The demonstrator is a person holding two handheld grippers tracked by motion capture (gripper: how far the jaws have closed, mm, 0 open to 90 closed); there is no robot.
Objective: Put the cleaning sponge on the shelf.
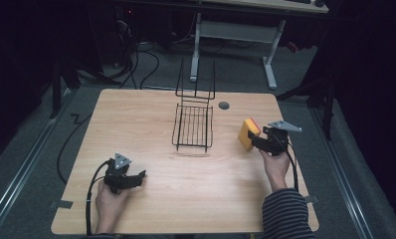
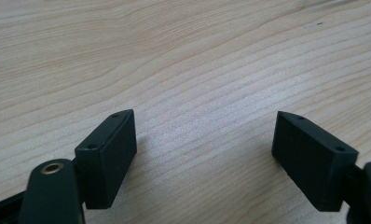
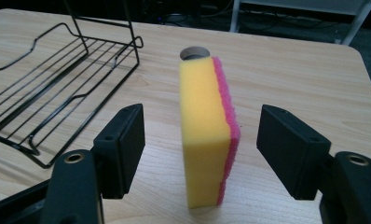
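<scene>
Sponge (image 3: 207,133): yellow foam with a pink scouring layer, standing on edge on the worktop (image 3: 286,74), right-hand side, with the long axis running away from the right gripper view's camera. It sits squarely between the jaws of the right tongs (image 3: 200,151). Yellow face towards one jaw, pink face towards the other; clear gaps show on both sides, so the jaws are spread and no pad presses the foam yet.

In the high view the sponge (image 1: 247,133) is just ahead of the right tongs (image 1: 258,142), well to the right of the wire rack (image 1: 192,127). The right hand is plainly the nearer one.

Left tongs (image 2: 204,154): jaws spread over bare wood, holding nothing, resting near the front left of the worktop, well apart from the sponge.

Judgement: jaws are aligned across the thin dimension, so closing straight in should pinch it.
</scene>
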